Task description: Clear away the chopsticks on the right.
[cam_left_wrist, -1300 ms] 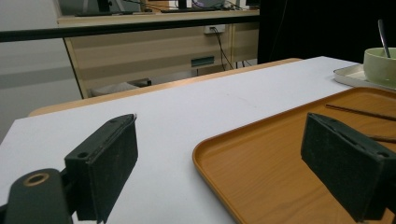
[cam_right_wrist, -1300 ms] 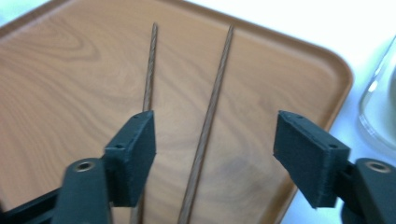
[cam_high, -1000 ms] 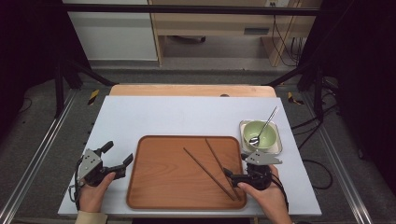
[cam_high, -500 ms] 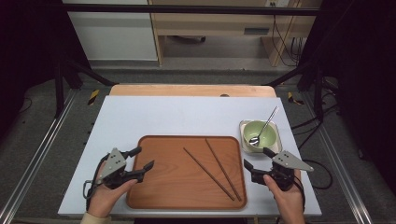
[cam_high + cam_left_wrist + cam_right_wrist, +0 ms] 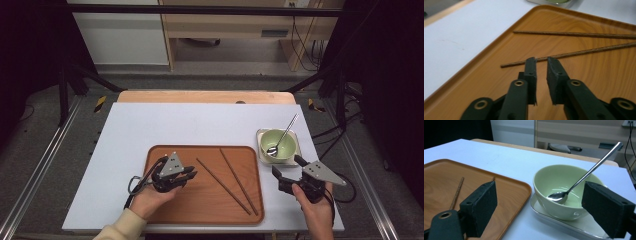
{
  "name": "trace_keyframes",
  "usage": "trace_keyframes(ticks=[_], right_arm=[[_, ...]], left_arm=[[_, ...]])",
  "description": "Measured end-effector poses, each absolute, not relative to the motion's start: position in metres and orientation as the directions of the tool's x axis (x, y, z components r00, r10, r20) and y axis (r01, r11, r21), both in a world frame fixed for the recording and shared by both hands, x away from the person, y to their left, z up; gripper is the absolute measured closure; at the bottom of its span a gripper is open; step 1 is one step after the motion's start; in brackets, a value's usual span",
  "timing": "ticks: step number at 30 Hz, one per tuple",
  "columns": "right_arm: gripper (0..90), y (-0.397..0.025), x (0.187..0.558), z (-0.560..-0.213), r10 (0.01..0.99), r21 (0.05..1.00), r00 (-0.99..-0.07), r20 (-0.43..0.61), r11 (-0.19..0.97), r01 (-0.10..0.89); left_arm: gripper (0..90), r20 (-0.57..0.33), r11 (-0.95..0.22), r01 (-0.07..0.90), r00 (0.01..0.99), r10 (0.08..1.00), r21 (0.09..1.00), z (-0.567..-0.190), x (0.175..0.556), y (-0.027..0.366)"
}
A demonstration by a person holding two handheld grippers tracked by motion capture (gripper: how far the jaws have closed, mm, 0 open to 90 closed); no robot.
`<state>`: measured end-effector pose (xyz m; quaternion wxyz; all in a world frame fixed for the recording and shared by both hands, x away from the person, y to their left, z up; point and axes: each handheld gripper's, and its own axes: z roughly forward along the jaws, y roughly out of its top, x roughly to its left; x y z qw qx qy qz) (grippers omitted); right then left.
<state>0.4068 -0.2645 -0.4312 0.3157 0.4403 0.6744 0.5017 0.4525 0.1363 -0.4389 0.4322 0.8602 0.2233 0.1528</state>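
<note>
A brown wooden tray [image 5: 170, 212] lies at the table's front middle with two dark chopsticks [image 5: 223, 186] on its right half. My left gripper [image 5: 191, 173] hovers over the tray's left half, its jaws a narrow gap apart and holding nothing. In the left gripper view its tips [image 5: 541, 60] are just short of the nearer chopstick [image 5: 579, 53]. My right gripper [image 5: 285, 165] is wide open on the white table right of the tray, just in front of a pale green bowl [image 5: 278, 144]. A metal spoon [image 5: 596, 166] leans in that bowl [image 5: 554, 177], which sits between the right gripper's jaws [image 5: 539, 192] farther off.
The bowl stands on a small metal dish [image 5: 554, 221] near the table's right edge. White tabletop [image 5: 175, 125] stretches behind the tray. The second chopstick [image 5: 574, 34] lies farther along the tray. Cables and frame legs stand on the floor around the table.
My left gripper has moved right from the table's left edge onto the tray, and its jaws have narrowed. My right gripper has moved right off the tray corner, toward the bowl.
</note>
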Motion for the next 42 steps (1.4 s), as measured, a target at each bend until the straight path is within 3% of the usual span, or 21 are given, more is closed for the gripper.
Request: trace_keyframes(ticks=[6, 14, 42], right_arm=[[13.9, -0.268, 0.409, -0.431, 0.914, 0.953, -0.403, 0.042, 0.084, 0.29], [14.3, -0.266, 0.409, -0.432, 0.913, 0.952, -0.407, 0.033, 0.095, 0.291], [16.5, -0.268, 0.411, -0.434, 0.907, 0.944, -0.417, 0.052, 0.091, 0.317]], left_arm=[[89.7, 0.017, -0.537, 0.285, 0.873, 0.488, 0.794, -0.448, 0.463, 0.122], [89.9, 0.031, -0.6, 0.282, 0.889, 0.457, 0.749, -0.457, 0.472, 0.107], [89.5, 0.041, -0.633, 0.327, 0.869, 0.494, 0.702, -0.471, 0.501, 0.098]])
